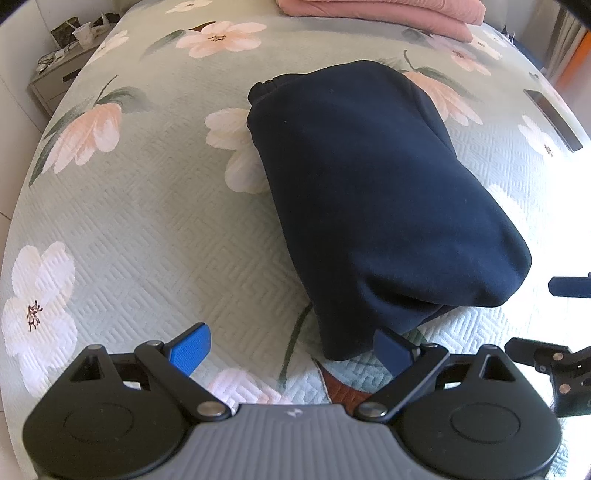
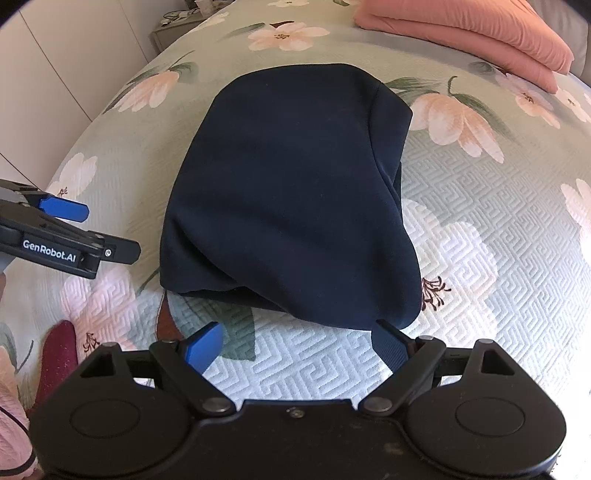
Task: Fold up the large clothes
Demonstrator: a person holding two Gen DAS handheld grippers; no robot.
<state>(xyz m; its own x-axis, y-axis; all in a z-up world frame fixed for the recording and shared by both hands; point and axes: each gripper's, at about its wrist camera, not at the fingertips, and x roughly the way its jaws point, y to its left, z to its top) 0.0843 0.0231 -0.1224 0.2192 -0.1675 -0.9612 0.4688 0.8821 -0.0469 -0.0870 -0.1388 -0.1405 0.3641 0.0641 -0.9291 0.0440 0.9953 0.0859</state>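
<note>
left gripper [image 1: 291, 350] spread wide, nothing between its fingers, right pad just at the near edge of the folded navy garment [image 1: 373, 192]. right gripper [image 2: 295, 345] also spread, same spot on the near hem. garment lies mid floral bedspread [image 1: 147, 229]. pink folded blanket [image 2: 480, 33] at far end.

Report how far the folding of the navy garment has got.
Done: the navy garment lies on the floral bedspread as a compact folded bundle, layers stacked at its near edge. In hand: nothing; the left gripper and right gripper are both open at that near edge, one pad of each beside the cloth. Left: perhaps tidying the uneven near edge. A folded pink item lies at the far end.
</note>
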